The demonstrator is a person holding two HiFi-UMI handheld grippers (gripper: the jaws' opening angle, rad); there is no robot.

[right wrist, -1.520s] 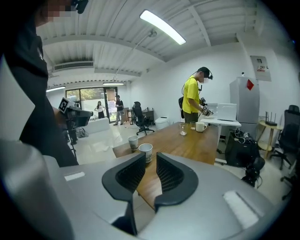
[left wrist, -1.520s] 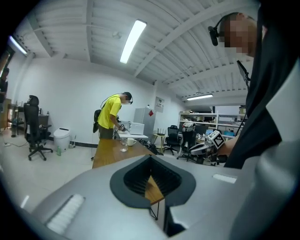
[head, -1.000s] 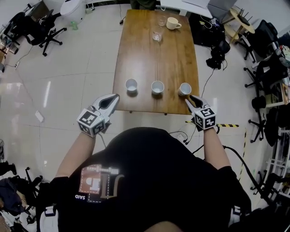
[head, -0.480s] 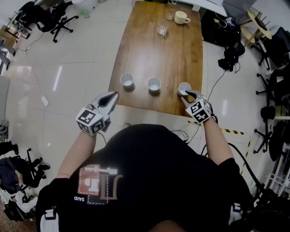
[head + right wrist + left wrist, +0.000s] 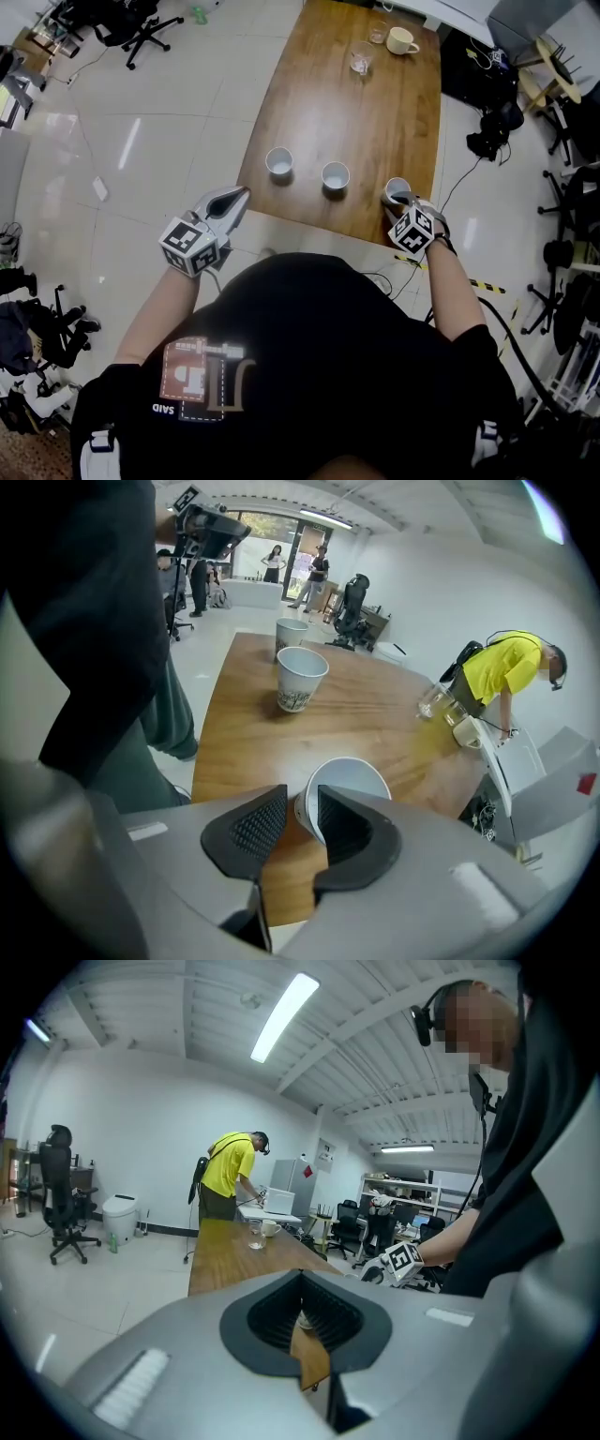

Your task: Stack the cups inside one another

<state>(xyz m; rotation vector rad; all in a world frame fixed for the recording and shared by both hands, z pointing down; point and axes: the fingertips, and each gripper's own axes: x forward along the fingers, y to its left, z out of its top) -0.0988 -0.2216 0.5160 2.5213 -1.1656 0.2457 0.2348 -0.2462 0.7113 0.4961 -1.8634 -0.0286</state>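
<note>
Three white paper cups stand in a row near the front edge of the wooden table (image 5: 356, 103): a left cup (image 5: 278, 160), a middle cup (image 5: 335, 174) and a right cup (image 5: 397, 189). My right gripper (image 5: 404, 201) points steeply down at the right cup (image 5: 349, 782). Its jaws are closing with the near wall of that cup between them, one pad inside the rim and one outside, and a gap still shows on the outer side. The middle cup (image 5: 302, 677) and left cup (image 5: 291, 632) stand beyond. My left gripper (image 5: 241, 194) hovers off the table's front left corner, shut and holding nothing.
A cream mug (image 5: 403, 40) and two glasses (image 5: 360, 62) sit at the table's far end, where a person in a yellow shirt (image 5: 230, 1177) bends over. Office chairs (image 5: 141, 19) stand at the far left. Cables and bags (image 5: 492, 131) lie on the floor at the right.
My right gripper has come down and rolled, so its jaws now straddle the right cup's rim and stand a little narrower. The left gripper has stayed by the corner.
</note>
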